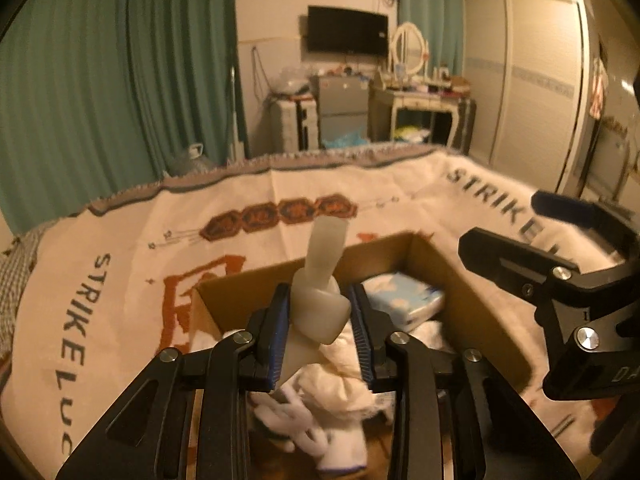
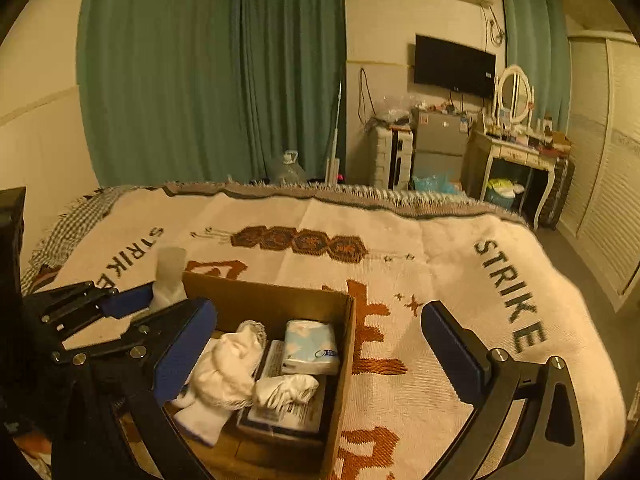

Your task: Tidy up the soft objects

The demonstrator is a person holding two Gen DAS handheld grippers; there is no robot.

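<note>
Jaws of left gripper [image 1: 318,334] clamped on pale rubbery strip [image 1: 320,300], above cardboard box [image 2: 280,300].
Right gripper [image 2: 320,356] spread wide over same box on bed blanket [image 2: 460,264]; inside, white socks [image 2: 224,364] and blue tissue pack [image 2: 310,346]; beyond, green curtains [image 2: 208,72], wall television [image 2: 454,66].

You held a pale, knotted rubbery piece [image 1: 320,304] upright above the cardboard box [image 1: 460,276] holding white cloths [image 2: 224,368] and a tissue pack [image 2: 310,346].
</note>
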